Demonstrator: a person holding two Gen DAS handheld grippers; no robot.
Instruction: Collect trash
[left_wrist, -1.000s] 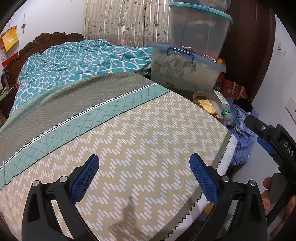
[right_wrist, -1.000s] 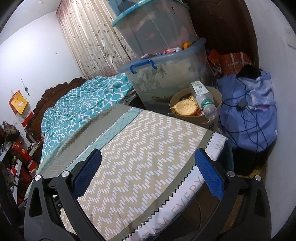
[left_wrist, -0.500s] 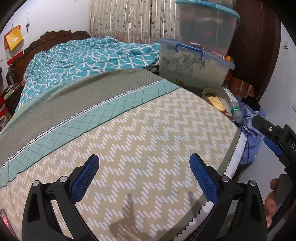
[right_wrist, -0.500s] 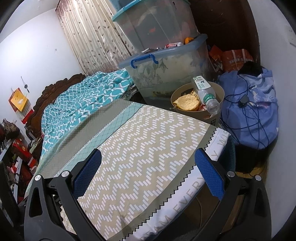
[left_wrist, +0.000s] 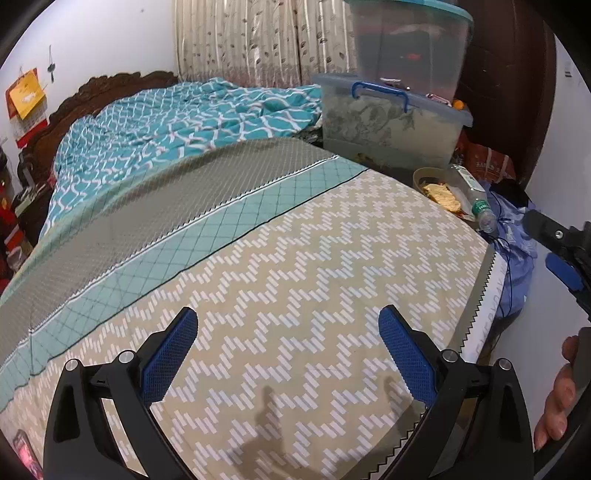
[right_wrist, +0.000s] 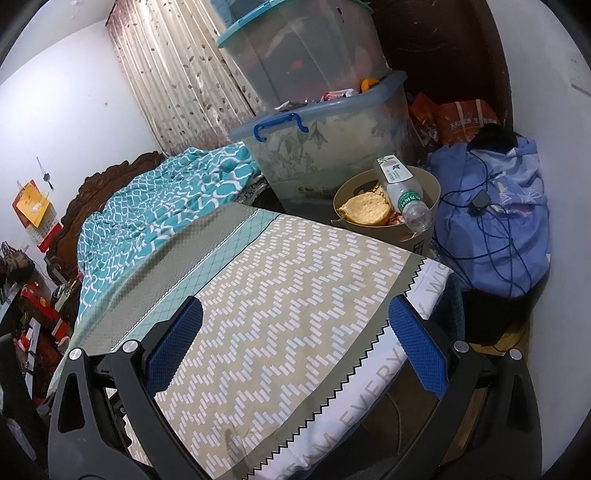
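A tan round trash bin (right_wrist: 430, 192) stands beside the bed's far corner, holding a clear plastic bottle (right_wrist: 402, 194) and a yellow crumpled wrapper (right_wrist: 365, 208). It also shows in the left wrist view (left_wrist: 426, 173), with the bottle (left_wrist: 474, 197) lying across it. My left gripper (left_wrist: 288, 350) is open and empty above the patterned bedspread (left_wrist: 295, 258). My right gripper (right_wrist: 295, 345) is open and empty over the bed's corner; one finger of it shows at the right edge of the left wrist view (left_wrist: 563, 271).
Two stacked clear storage boxes (right_wrist: 325, 147) stand behind the bin. A blue bag with cables (right_wrist: 491, 214) lies against the wall at right. A teal quilt (left_wrist: 177, 125) is heaped at the headboard. Clutter lines the bed's left side (right_wrist: 33, 306).
Both grippers have drawn back and lifted slightly, so the bin and boxes look smaller and farther in the left view. Both stay open and empty.
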